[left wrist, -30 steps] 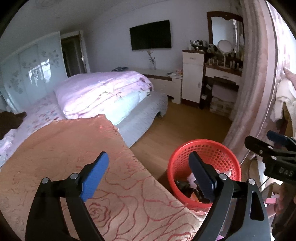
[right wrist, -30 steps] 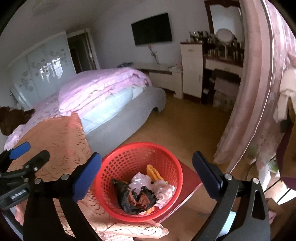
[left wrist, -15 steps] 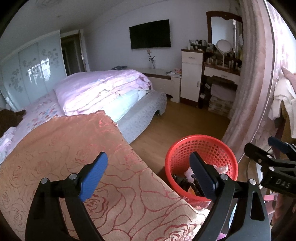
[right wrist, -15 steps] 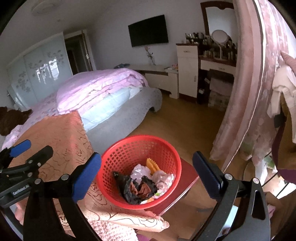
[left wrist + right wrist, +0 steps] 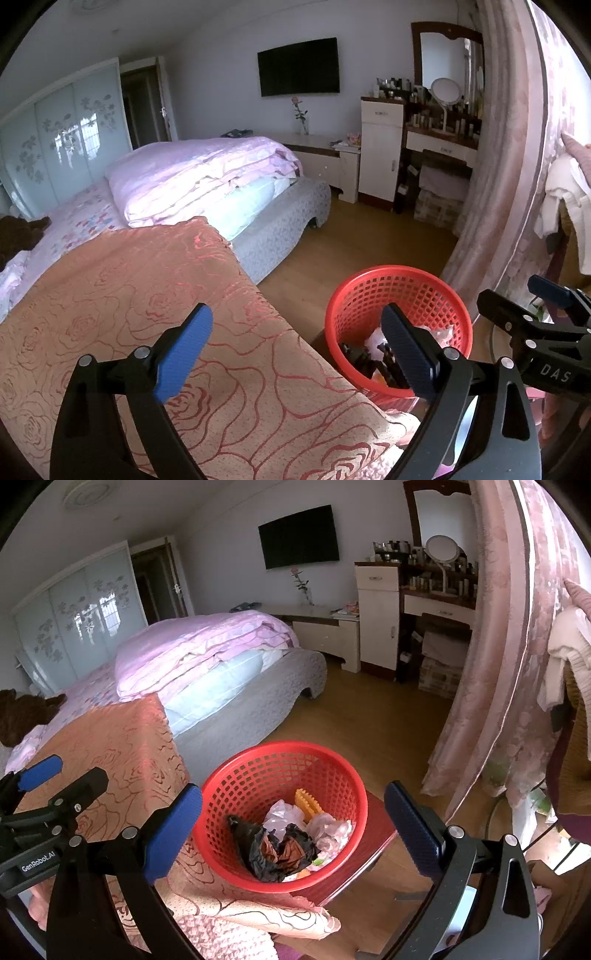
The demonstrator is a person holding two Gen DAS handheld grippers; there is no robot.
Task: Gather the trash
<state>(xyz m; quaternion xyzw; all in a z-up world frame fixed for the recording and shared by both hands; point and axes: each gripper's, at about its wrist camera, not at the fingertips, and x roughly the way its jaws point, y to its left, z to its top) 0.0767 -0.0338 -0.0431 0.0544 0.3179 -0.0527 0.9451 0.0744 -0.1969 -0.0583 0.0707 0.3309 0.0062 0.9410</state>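
A red mesh basket (image 5: 236,794) stands on a dark red stool (image 5: 380,843) beside the bed and holds trash: a black bag (image 5: 273,853), clear plastic wraps (image 5: 328,830) and an orange ridged piece (image 5: 308,805). The basket also shows in the left wrist view (image 5: 369,295). My right gripper (image 5: 291,823) is open and empty, hovering over the basket. My left gripper (image 5: 295,350) is open and empty above the orange rose-patterned blanket (image 5: 129,295), left of the basket.
A bed with a folded pink quilt (image 5: 199,173) lies to the left. A pink curtain (image 5: 509,664) hangs on the right. A white dresser and vanity (image 5: 380,155) stand at the far wall across wooden floor (image 5: 351,243).
Both grippers have drifted slightly, so the basket sits a little higher and more central in the right wrist view. Both stay open and empty.
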